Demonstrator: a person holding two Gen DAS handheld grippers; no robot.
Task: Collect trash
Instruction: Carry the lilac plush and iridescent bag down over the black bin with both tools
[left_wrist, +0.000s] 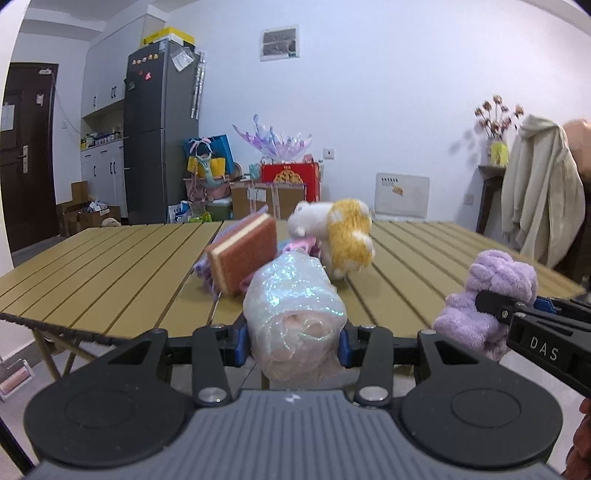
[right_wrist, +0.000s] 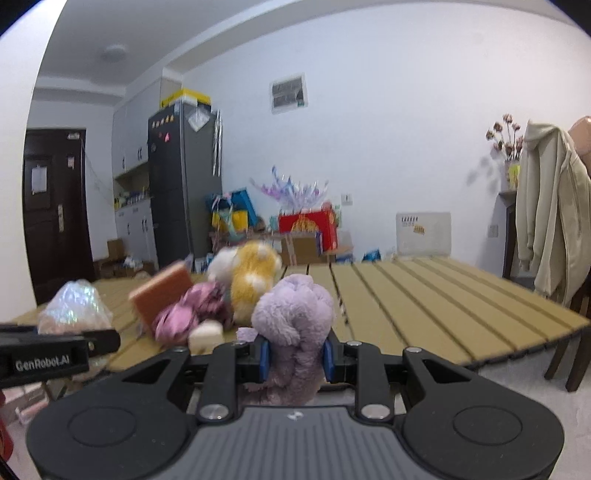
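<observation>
Nearest in the left wrist view, the left gripper (left_wrist: 295, 339) is clamped on an iridescent plastic bundle (left_wrist: 293, 295), its blue pads pressing both sides of the crinkled film. Nearest in the right wrist view, the right gripper (right_wrist: 295, 356) is clamped on a lilac fluffy cloth (right_wrist: 293, 314), bunched and bulging above the pads. Both bundles are held off the near edge of the slatted table (left_wrist: 92, 258), the cloth to the right of the plastic one.

Further in, at the table's middle, lies the rest of the pile: an orange sponge (left_wrist: 245, 253) tipped up on its edge, a crumpled pink wrapper (right_wrist: 188, 312) beside it, a small pale foam piece (right_wrist: 206, 336) at the near side, and a yellow-and-white plush toy (left_wrist: 340, 236) leaning behind them. These touch or overlap one another.

The risks, as I judge them: the plastic film is slippery and soft, so it could slide out of the pads if the hand swings sharply; the cloth is gripped low with most of its bulk loose above, so it could sag and snag on the table edge or drag the pile.

No bin or bag for the trash shows in either view. Far behind, on the floor, stand cardboard boxes (left_wrist: 266, 201) and a red box (left_wrist: 290, 177); what they contain cannot be told.
</observation>
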